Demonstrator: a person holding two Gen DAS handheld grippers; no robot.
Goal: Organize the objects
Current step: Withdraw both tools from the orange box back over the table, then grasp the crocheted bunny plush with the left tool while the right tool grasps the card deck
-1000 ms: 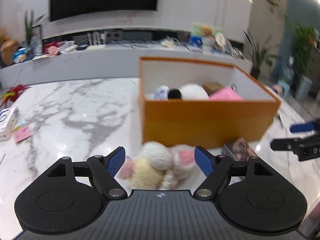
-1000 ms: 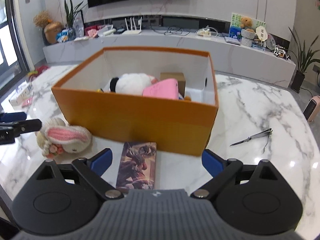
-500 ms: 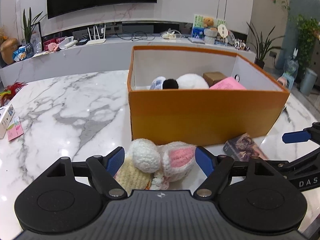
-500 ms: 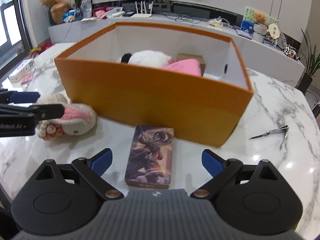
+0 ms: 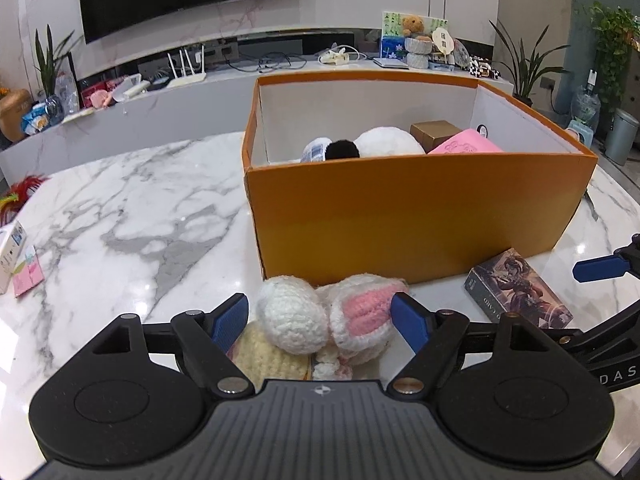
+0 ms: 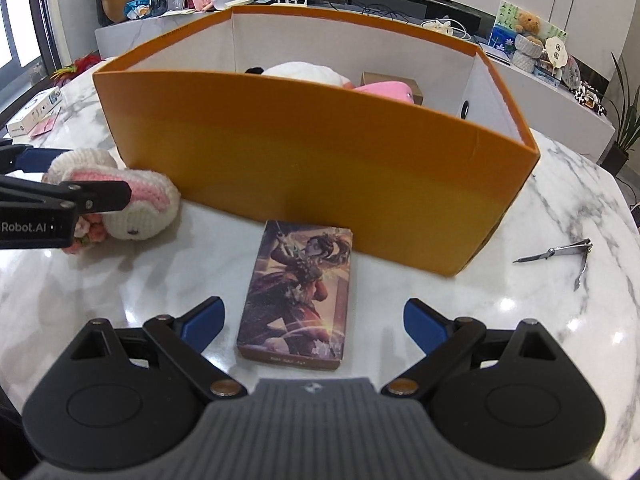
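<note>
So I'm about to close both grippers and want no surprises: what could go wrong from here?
The left gripper straddles only the ears of the crocheted white-and-pink bunny, so it might slip out or dangle. The right gripper is spread around the flat illustrated card box lying against the marble table; its fingertips may scrape or skate over it.

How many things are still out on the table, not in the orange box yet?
3 near the box: a crochet bunny between the left gripper's open fingers, a picture card box before the right gripper, and nail clippers at right. More sits at the table's far-left edge.
</note>
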